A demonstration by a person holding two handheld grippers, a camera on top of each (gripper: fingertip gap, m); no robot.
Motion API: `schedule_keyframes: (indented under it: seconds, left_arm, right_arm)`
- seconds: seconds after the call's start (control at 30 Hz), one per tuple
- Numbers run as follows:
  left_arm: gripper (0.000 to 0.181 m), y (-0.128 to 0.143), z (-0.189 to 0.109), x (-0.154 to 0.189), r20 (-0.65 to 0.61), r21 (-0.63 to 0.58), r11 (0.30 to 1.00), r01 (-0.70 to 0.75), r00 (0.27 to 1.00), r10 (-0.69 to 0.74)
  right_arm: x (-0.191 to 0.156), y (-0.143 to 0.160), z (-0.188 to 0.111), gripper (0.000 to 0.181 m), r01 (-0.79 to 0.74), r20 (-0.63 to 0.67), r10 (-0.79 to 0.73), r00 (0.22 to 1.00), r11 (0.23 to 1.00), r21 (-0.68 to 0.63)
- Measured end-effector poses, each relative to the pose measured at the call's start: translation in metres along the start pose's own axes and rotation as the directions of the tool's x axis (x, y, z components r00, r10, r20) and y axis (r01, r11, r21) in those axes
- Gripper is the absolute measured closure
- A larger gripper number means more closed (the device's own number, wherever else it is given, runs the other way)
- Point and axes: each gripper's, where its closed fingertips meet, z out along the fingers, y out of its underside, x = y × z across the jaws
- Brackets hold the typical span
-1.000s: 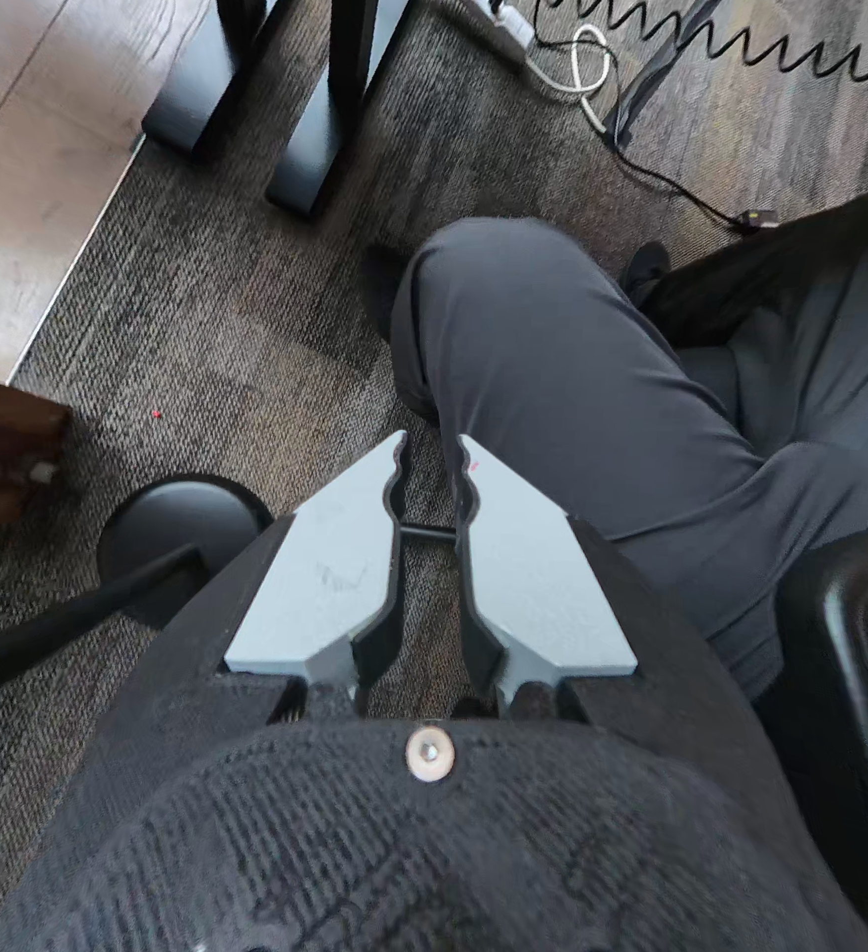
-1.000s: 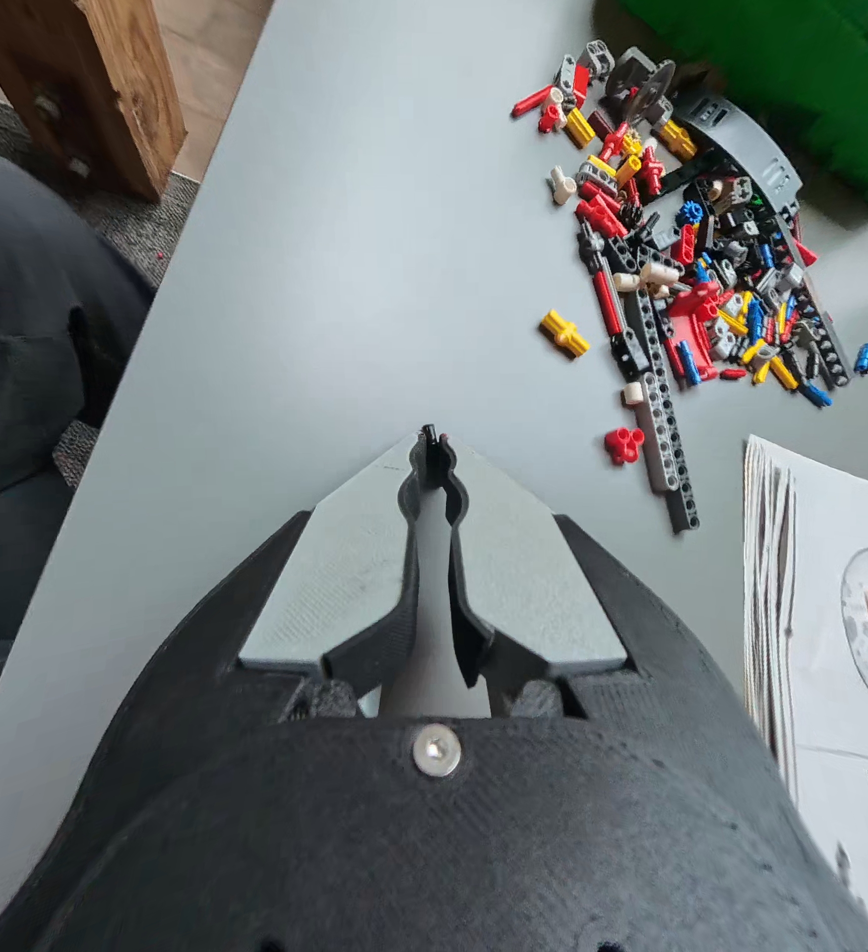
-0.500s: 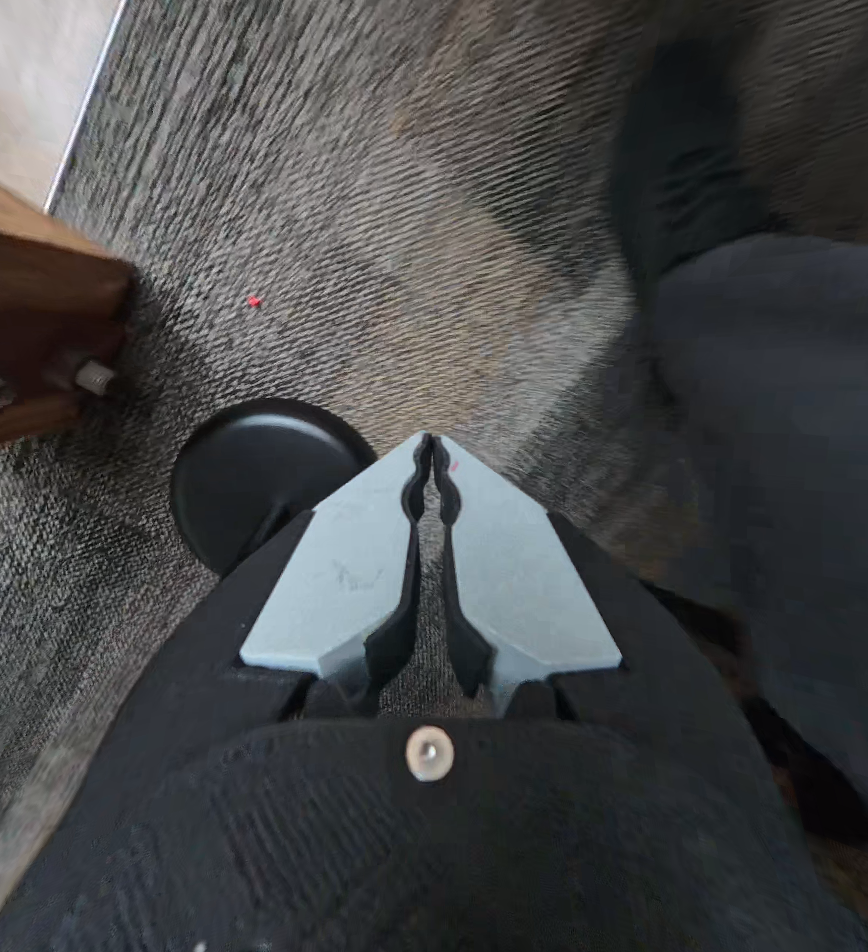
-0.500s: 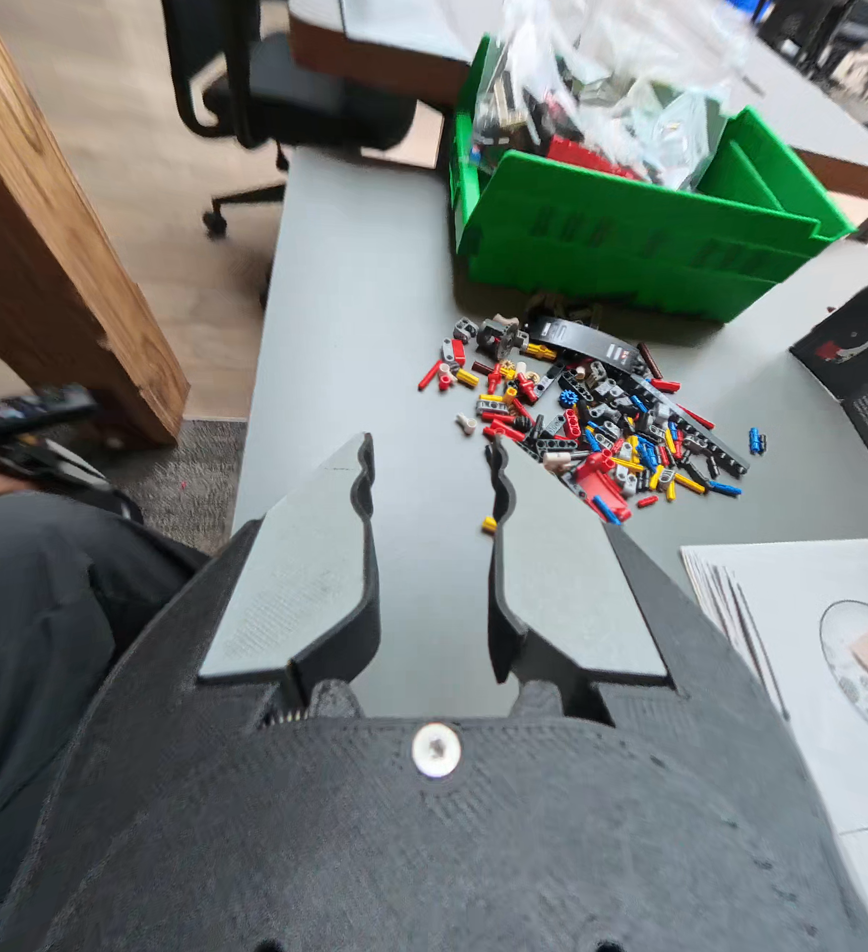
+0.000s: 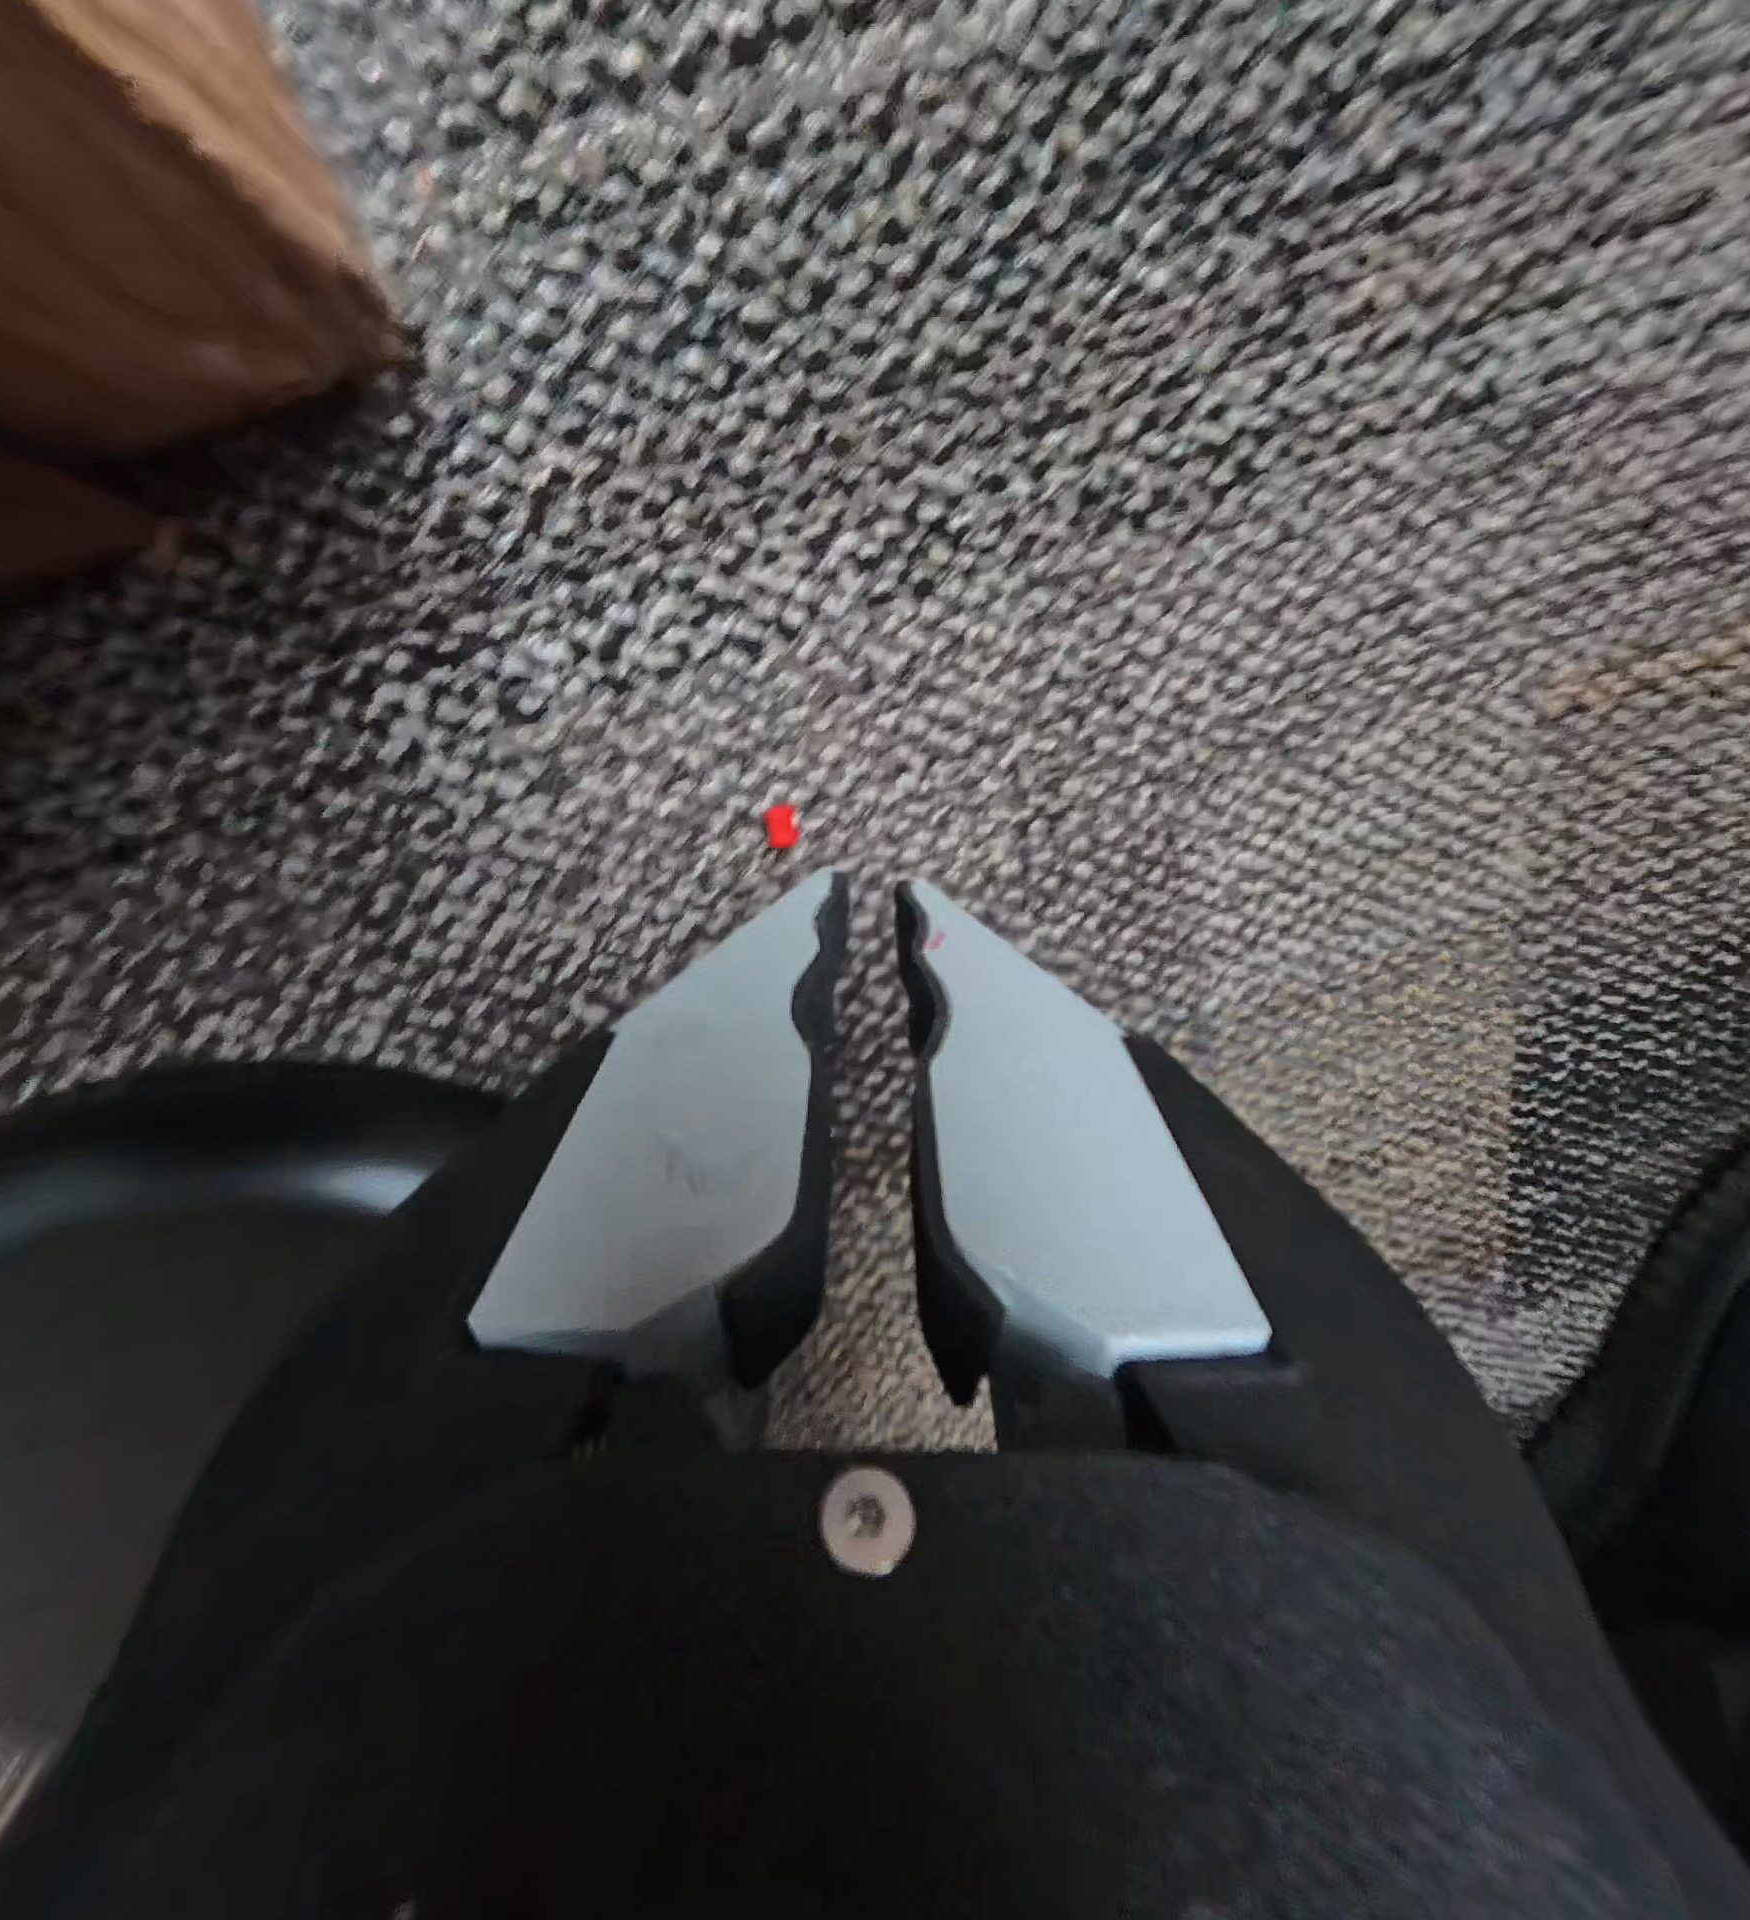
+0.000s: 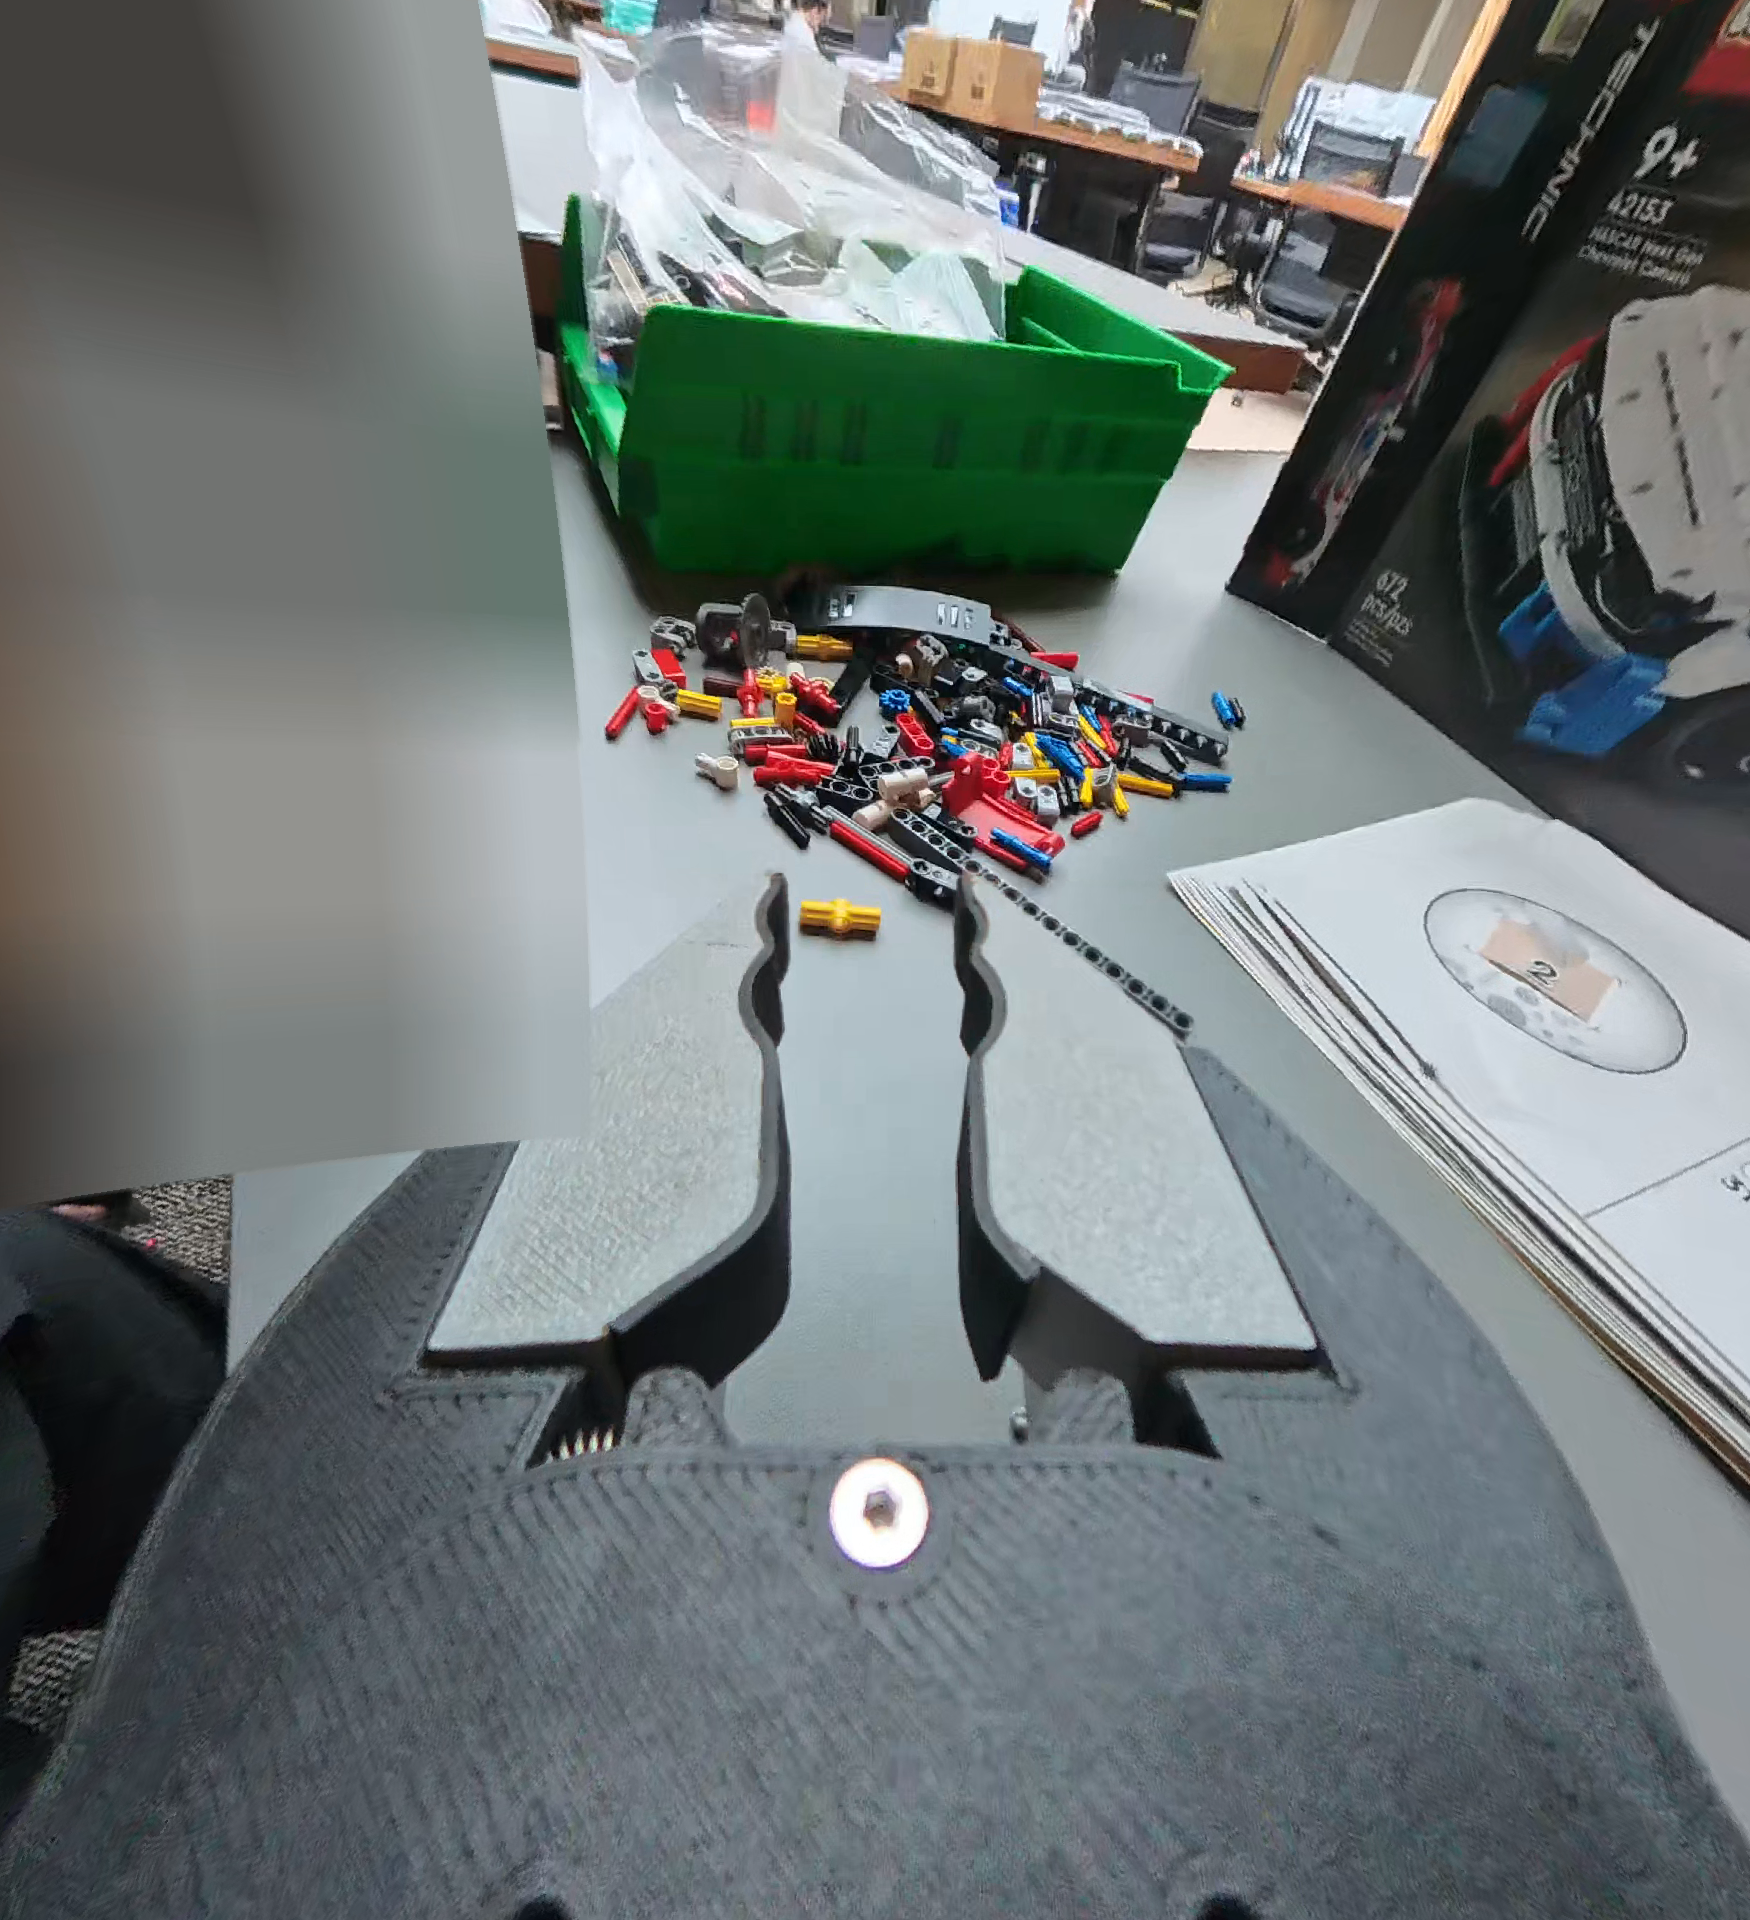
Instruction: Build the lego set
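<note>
- Left wrist view: the left hand-held gripper [image 5: 866, 883] points down at grey speckled carpet [image 5: 1162, 468], its jaws parted by a narrow gap with nothing between them.
- A small red lego piece [image 5: 779, 828] lies on the carpet just beyond the fingertips, slightly left of the gap and not touching them.
- A wooden furniture leg [image 5: 102, 260] fills the upper left corner, blurred; a round black base [image 5: 123, 1195] sits at the lower left, beside the gripper body.
- Right wrist view: the right hand-held gripper [image 6: 866, 899] hovers low over the grey surface [image 6: 1214, 623], jaws wide apart and empty.
- A yellow connector piece [image 6: 839, 916] lies on the surface just past the fingertips, within the line of the gap.
- Farther on, a pile of loose lego pieces [image 6: 933, 738] in red, black, yellow, blue and grey is spread on the surface; a long black beam with holes [image 6: 1089, 951] runs out from it toward the right fingertip.
- Behind the pile stands a green plastic bin [image 6: 881, 457] holding clear plastic bags [image 6: 777, 197].
- To the right, an open instruction booklet [image 6: 1536, 1039] lies flat, and the set's box [image 6: 1629, 416] stands upright behind it.
- The person's dark-clothed leg [image 6: 29, 1455] shows at the lower left, off the surface edge.
</note>
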Motion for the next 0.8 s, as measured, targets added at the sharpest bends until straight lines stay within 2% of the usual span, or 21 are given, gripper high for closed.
schedule_keyframes:
  seconds: [0.03,0.07,0.1,0.17,0.27,0.47,0.6,0.8]
  left_arm:
    - [0.171,-0.004,0.002,0.008,-0.057,0.026,1.0,-0.008,0.998,0.009]
    - [0.161,-0.006,0.004,0.016,-0.121,0.034,0.999,-0.02,0.992,0.024]
    - [0.151,-0.006,0.007,0.015,-0.134,0.026,0.999,-0.023,0.991,0.026]
    - [0.161,-0.006,0.017,-0.002,-0.075,0.02,0.999,0.026,0.997,-0.025]
    - [0.161,0.003,0.029,-0.023,0.034,0.004,0.999,0.054,0.998,-0.054]
    - [0.16,0.017,0.042,-0.031,0.145,-0.01,1.0,0.024,0.989,-0.022]
    - [0.17,0.014,0.043,-0.035,0.148,0.026,0.998,0.061,0.987,-0.064]
    - [0.172,0.015,0.042,-0.036,0.117,0.038,0.998,0.058,0.991,-0.062]
  right_arm:
    - [0.001,0.0,0.0,0.154,-0.009,-0.003,0.009,1.0,1.0,0.004]
    - [0.002,-0.001,0.0,0.155,-0.016,-0.004,0.016,1.0,1.0,0.006]
    - [0.003,0.0,0.001,0.155,-0.02,-0.006,0.02,1.0,1.0,0.0]
    - [0.003,0.001,0.002,0.154,-0.01,-0.016,0.01,1.0,1.0,-0.01]
    - [0.003,0.001,0.002,0.156,0.028,-0.041,-0.029,0.999,1.0,-0.013]
    - [0.003,0.003,0.004,0.156,0.029,-0.039,-0.03,0.999,0.999,-0.028]
    - [0.002,0.004,0.004,0.155,0.037,-0.04,-0.038,0.998,0.999,-0.031]
    - [0.0,0.005,0.005,0.156,0.049,-0.03,-0.05,0.998,0.998,-0.039]
